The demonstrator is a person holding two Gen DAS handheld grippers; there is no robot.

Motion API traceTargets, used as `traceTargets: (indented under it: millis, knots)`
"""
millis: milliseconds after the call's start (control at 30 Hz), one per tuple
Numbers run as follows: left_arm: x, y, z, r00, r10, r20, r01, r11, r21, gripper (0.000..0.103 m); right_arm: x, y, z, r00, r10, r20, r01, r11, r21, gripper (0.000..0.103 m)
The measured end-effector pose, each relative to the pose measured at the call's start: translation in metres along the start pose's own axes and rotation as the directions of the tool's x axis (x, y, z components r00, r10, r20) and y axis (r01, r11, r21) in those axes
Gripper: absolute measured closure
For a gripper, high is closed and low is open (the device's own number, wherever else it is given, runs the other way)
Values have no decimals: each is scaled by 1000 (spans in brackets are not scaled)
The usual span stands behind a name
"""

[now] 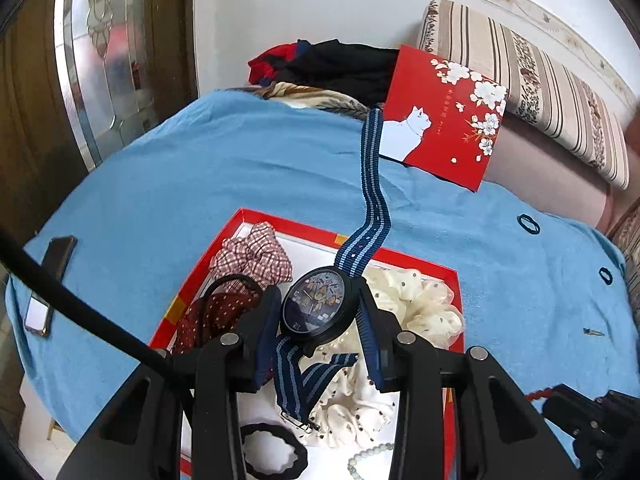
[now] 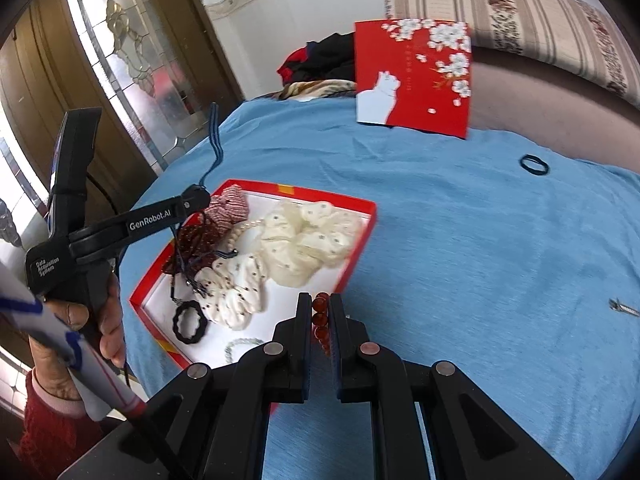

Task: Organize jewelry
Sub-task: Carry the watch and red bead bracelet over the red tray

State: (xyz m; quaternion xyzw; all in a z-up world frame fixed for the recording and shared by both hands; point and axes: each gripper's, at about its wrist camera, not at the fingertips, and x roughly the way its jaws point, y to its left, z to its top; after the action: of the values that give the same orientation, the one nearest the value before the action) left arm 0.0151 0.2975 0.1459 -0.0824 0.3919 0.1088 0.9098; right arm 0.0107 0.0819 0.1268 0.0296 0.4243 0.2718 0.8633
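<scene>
My left gripper points steeply down, jaws clamped on a watch, while my right gripper, near and to its right, pinches a red bead bracelet.

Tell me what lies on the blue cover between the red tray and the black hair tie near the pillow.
Nothing: in the right wrist view the blue cover is bare between the red tray and the black hair tie.

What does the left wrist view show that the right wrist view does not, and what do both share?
Only the left wrist view: the watch face gripped in the left tongs, and a phone. Only the right wrist view: red beads pinched in the right tongs, and the hand holding the left tool. Both: the red box, cream scrunchie, cat lid.
</scene>
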Motion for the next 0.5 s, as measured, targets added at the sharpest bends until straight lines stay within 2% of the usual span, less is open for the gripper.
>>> traceTargets:
  millis: [200, 367, 500]
  knots:
    - [-26, 21, -11, 999, -30, 12, 31, 999, -42, 67, 10, 22, 7, 999, 37, 1, -37, 999, -24, 94]
    - [-61, 35, -13, 996, -49, 76, 55, 995, -78, 67, 12, 37, 6, 999, 52, -2, -52, 998, -42, 94]
    - [-83, 40, -18, 992, -28, 121, 38, 996, -81, 67, 8, 43, 4, 999, 48, -2, -48, 997, -54, 95]
